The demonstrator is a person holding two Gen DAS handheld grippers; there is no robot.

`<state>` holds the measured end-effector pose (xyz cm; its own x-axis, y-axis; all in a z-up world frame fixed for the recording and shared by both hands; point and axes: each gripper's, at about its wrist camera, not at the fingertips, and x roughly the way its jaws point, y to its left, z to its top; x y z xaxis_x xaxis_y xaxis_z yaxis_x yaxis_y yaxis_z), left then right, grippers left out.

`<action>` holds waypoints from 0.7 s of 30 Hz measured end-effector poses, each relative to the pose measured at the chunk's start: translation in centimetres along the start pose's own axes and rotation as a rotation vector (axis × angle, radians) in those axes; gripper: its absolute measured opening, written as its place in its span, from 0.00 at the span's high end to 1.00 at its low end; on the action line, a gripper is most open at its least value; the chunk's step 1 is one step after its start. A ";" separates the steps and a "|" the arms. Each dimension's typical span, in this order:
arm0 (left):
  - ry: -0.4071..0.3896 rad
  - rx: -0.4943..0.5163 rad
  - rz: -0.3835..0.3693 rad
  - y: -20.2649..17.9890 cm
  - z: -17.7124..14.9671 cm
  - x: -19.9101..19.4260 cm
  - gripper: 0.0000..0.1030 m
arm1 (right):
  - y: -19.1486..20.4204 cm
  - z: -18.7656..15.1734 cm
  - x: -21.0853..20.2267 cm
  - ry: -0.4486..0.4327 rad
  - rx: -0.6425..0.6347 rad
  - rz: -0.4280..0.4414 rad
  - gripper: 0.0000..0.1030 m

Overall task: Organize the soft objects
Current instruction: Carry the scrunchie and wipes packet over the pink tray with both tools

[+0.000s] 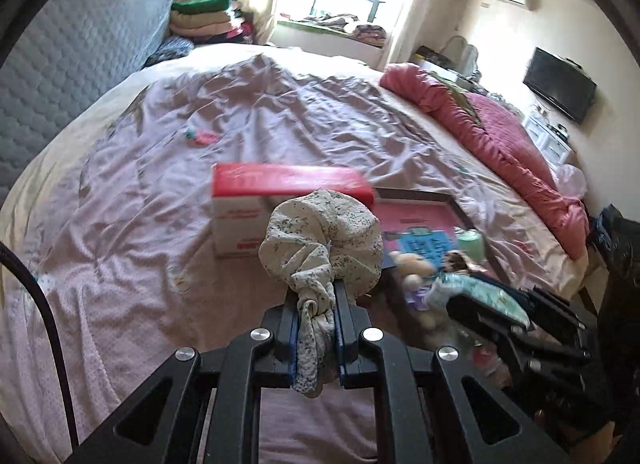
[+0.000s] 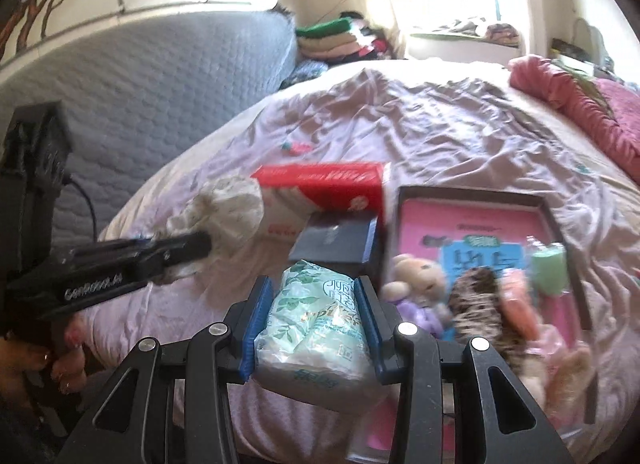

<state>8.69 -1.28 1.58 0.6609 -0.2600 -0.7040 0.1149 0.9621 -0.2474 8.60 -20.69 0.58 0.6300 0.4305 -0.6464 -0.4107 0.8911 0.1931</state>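
My left gripper (image 1: 316, 296) is shut on the knotted tail of a cream speckled fabric scrunchie (image 1: 320, 240), held up above the lilac bedsheet (image 1: 160, 204). In the right wrist view the same scrunchie (image 2: 228, 204) hangs from the left gripper (image 2: 196, 244) at the left. My right gripper (image 2: 314, 288) is shut on a soft tissue pack with green leaf print (image 2: 316, 308), lifted over the bed. That pack (image 1: 480, 292) also shows at the lower right of the left wrist view. A dark-framed tray with a pink floor (image 2: 472, 220) holds a small plush bear (image 2: 420, 280) and a leopard-print soft item (image 2: 476, 304).
A red and white carton (image 1: 288, 188) stands mid-bed, with a dark blue box (image 2: 336, 244) in front of it. A green bottle (image 2: 548, 268) is in the tray. A rolled pink quilt (image 1: 500, 136) lines the right side; a grey padded headboard (image 1: 60, 64) is at the left. A small red trinket (image 1: 200, 136) lies farther off.
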 end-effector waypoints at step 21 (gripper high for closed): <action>0.077 0.177 -0.109 -13.5 0.6 3.2 0.87 | -11.8 -1.2 -7.6 -0.151 0.225 -0.148 0.58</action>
<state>9.69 -15.04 3.04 0.5799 -0.3618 -0.7299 0.3150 0.9259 -0.2087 7.87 -34.64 2.39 0.7697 0.2950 -0.5662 -0.1612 0.9479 0.2747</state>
